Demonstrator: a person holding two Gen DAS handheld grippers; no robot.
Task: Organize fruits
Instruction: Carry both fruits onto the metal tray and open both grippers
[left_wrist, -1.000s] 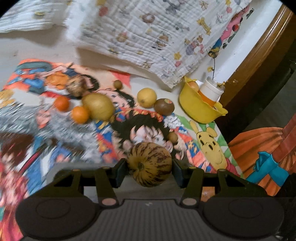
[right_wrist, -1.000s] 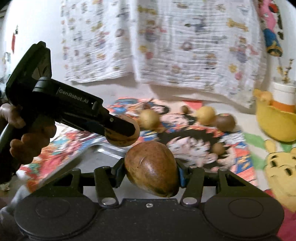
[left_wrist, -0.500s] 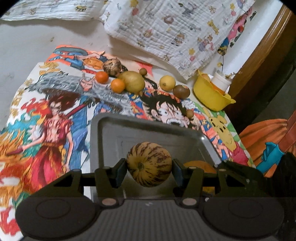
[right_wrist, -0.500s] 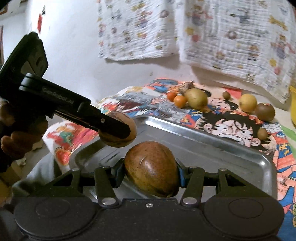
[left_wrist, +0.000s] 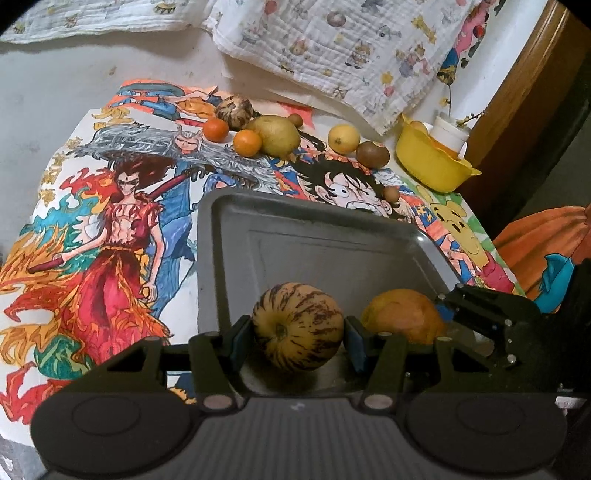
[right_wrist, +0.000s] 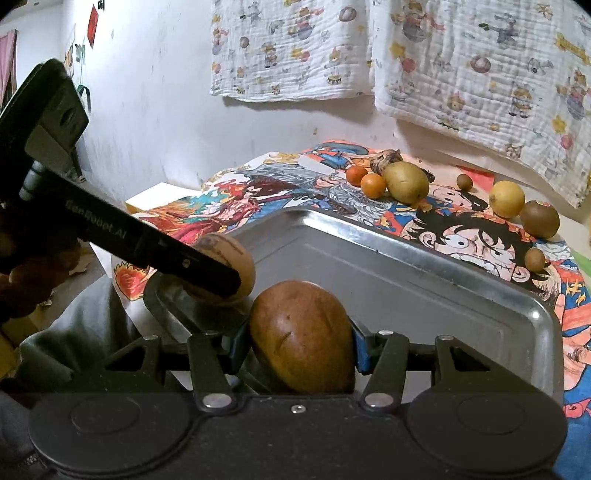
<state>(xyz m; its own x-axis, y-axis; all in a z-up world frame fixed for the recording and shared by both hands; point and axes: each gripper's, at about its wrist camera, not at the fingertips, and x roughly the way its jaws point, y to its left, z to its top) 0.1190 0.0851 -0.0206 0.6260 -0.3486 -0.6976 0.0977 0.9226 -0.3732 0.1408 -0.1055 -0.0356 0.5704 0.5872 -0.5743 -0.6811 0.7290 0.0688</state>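
My left gripper (left_wrist: 297, 332) is shut on a round yellow melon with brown stripes (left_wrist: 297, 325), held just above the near end of a grey metal tray (left_wrist: 295, 206). Beside it on the right, my right gripper (right_wrist: 301, 343) is shut on a smooth brown oval fruit (right_wrist: 301, 332), also over the tray's near end (right_wrist: 406, 254). In the right wrist view the left gripper (right_wrist: 221, 275) comes in from the left with the melon (right_wrist: 229, 254). Loose fruits lie beyond the tray: two small oranges (left_wrist: 247, 142), a large yellow-green fruit (left_wrist: 277, 134), a lemon (left_wrist: 344, 138) and a brown fruit (left_wrist: 373, 154).
A cartoon-printed cloth (left_wrist: 110, 221) covers the table. A yellow bowl (left_wrist: 428, 166) with a white cup stands at the far right, near a wooden frame. Printed white cloths (right_wrist: 480, 74) hang on the wall behind. A person's hand (right_wrist: 22, 280) holds the left gripper.
Both grippers have drawn back from the loose fruits and sunk a little, so the metal tray now lies under them. Each keeps hold of its fruit.
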